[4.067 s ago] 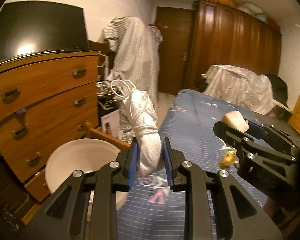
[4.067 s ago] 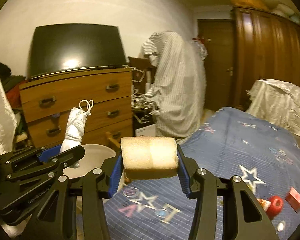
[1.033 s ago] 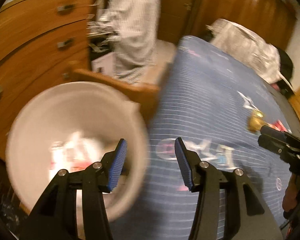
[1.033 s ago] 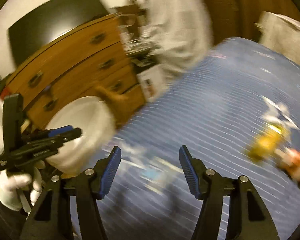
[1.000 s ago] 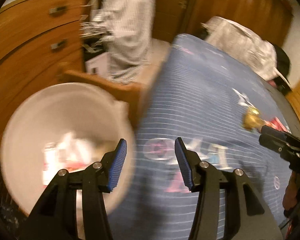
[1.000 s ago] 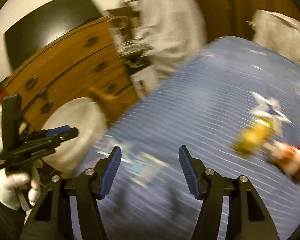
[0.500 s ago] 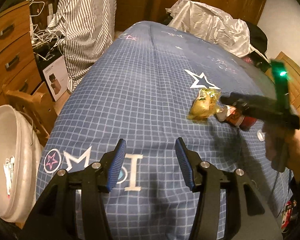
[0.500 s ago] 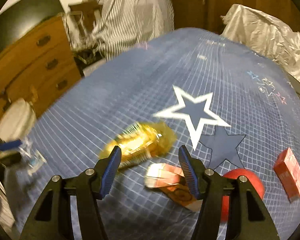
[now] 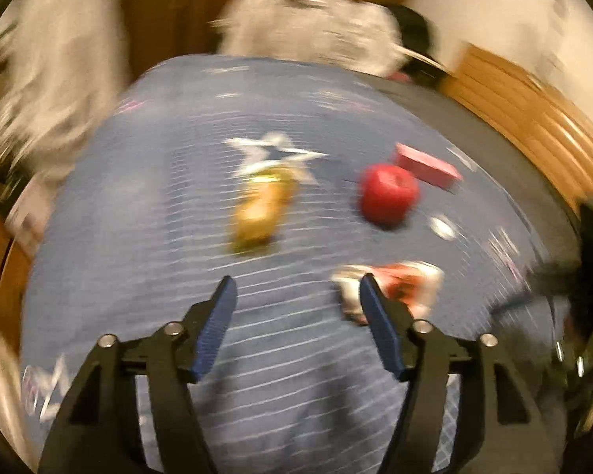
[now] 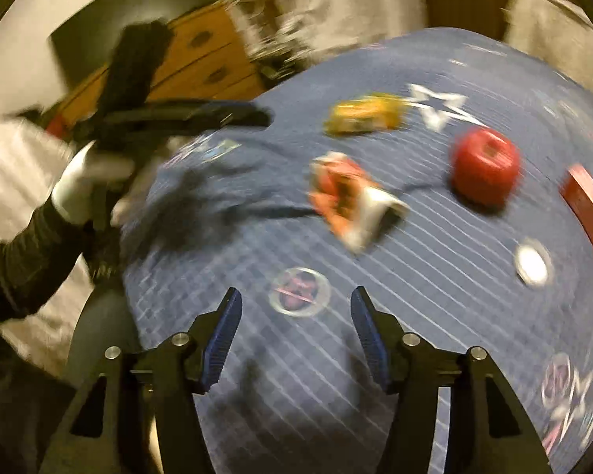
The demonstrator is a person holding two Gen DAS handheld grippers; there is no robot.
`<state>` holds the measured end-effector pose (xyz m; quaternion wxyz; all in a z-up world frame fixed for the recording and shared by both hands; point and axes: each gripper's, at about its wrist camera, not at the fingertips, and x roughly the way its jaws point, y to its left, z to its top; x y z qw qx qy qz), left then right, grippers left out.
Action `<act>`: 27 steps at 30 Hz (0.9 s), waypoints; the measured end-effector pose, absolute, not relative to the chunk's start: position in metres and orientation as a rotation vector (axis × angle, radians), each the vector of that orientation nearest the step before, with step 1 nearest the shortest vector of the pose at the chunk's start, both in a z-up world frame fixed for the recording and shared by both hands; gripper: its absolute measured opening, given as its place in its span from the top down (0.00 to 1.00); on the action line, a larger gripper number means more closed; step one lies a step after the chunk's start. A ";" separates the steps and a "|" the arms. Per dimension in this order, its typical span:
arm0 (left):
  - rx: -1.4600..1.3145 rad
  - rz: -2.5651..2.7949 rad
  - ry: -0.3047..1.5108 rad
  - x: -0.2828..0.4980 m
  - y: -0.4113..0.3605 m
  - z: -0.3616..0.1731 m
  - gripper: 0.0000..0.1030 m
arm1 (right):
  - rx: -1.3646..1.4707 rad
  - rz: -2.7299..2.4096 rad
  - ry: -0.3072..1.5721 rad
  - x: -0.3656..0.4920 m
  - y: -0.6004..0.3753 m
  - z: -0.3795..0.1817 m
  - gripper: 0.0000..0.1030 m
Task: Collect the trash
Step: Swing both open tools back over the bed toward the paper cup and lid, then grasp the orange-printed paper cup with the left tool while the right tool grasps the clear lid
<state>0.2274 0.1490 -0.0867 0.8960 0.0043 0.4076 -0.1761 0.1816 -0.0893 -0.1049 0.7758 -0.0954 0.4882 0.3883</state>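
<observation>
Left claw (image 9: 294, 312): jaws apart and empty, having just been opening with nothing between them; pointed down at the bed (image 9: 296, 395), a likely sign it is lining up for the next pickup. Right claw (image 10: 294, 322): jaws parted about as wide, also empty, hovering over a round printed emblem (image 10: 299, 292) on the cover. Landmark: the crumpled red-and-white wrapper (image 9: 391, 288), lying loose on the blue checked bed cover, just beyond the left claw's right-hand finger and nearest both claws, so probably the next piece to take. Yellow snack wrapper (image 9: 263, 207): beyond the red-and-white wrapper and to its left in the left wrist view, beside a white star print (image 9: 274, 154). Red round item (image 9: 389, 193), perhaps a cap or tub: beyond the red-and-white wrapper, slightly right. Pink-red small box (image 9: 425, 166): just behind the red round item. Small white disc (image 9: 442, 229): right of the red-and-white wrapper. All trash lies scattered and apart, none touching a claw. Containers: none in view now; no bin or bowl shows, contents cannot be told. A gloved hand (image 10: 83, 185) holds the left tool at the bed's edge. Frames heavily blurred.
</observation>
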 end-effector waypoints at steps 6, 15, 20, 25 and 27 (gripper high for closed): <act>0.271 -0.666 0.845 0.231 0.088 -0.085 0.38 | -0.107 0.719 1.026 0.198 -0.145 -0.112 0.39; 0.561 -0.869 1.021 0.270 0.051 -0.116 0.38 | -0.147 0.693 1.016 0.208 -0.174 -0.110 0.31; 0.568 -0.870 1.057 0.278 0.054 -0.137 0.38 | -0.195 0.681 1.041 0.232 -0.173 -0.117 0.30; 0.570 -0.879 1.058 0.280 0.054 -0.145 0.38 | -0.261 0.636 1.030 0.259 -0.165 -0.121 0.27; 0.552 -0.879 1.057 0.280 0.055 -0.145 0.38 | -0.295 0.601 1.032 0.272 -0.164 -0.125 0.26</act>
